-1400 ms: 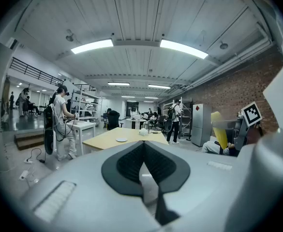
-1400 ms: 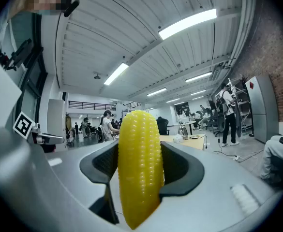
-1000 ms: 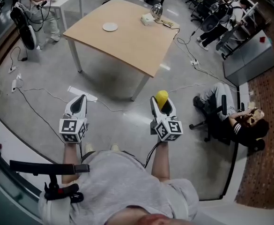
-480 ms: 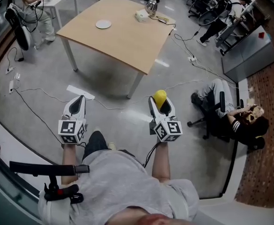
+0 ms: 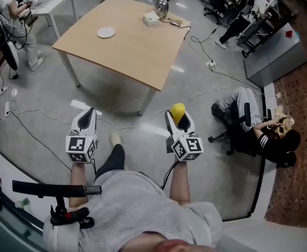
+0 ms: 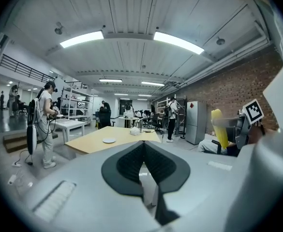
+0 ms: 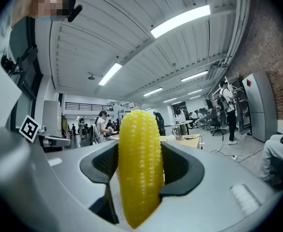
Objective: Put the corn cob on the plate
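Round plate (image 5: 105,32) has drifted left in view; right gripper (image 7: 140,151) jaws pinch bumpy corn cob (image 5: 178,109), left gripper (image 6: 143,151) jaws closed.

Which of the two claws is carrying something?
The right claw: its jaws grip the yellow corn cob. The left claw is shut on nothing.

My left gripper (image 6: 144,144) points level across the room, its jaws pressed together with nothing between them. Beyond its tip a plate (image 6: 109,140) lies on a wooden table (image 6: 124,135). A person (image 6: 45,124) stands at left, and a corn cob (image 6: 220,128) stands upright at right before a brick wall (image 6: 214,88).
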### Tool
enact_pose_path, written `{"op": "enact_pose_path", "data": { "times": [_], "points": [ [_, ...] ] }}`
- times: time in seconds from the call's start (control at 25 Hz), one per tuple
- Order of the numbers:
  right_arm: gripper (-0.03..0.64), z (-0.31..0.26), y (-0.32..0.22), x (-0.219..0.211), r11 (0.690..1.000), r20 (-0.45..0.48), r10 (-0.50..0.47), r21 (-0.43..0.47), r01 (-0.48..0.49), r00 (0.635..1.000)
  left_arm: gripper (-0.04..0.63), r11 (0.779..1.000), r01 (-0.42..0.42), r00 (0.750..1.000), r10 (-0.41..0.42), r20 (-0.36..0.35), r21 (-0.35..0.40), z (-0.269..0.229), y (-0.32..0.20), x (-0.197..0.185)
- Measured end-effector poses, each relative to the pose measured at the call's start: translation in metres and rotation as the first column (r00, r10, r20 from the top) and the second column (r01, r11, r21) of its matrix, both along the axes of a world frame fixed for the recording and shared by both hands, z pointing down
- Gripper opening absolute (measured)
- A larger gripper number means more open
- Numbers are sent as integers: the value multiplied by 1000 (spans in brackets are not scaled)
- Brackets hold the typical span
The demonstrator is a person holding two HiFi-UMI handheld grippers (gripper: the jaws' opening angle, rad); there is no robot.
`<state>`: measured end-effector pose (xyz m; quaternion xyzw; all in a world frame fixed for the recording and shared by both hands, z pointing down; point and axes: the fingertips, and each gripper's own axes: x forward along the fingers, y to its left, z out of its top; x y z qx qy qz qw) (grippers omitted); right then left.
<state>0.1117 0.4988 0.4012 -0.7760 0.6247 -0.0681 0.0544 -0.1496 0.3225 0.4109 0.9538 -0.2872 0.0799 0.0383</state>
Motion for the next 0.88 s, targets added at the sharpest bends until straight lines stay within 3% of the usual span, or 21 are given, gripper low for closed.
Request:
{"op": "enact_pose_path", "data": {
  "times": [0.52, 0.88],
  "points": [
    [259, -15, -121, 48, 1000, 2, -5, -5, 5, 1000, 20, 1000, 1, 1000, -1, -2, -20, -6, -122, 50],
    [259, -21, -169, 62, 999, 22, -51, -4, 51, 998, 20, 999, 41, 999, -41, 7, -16, -17, -160, 57]
  ]
}}
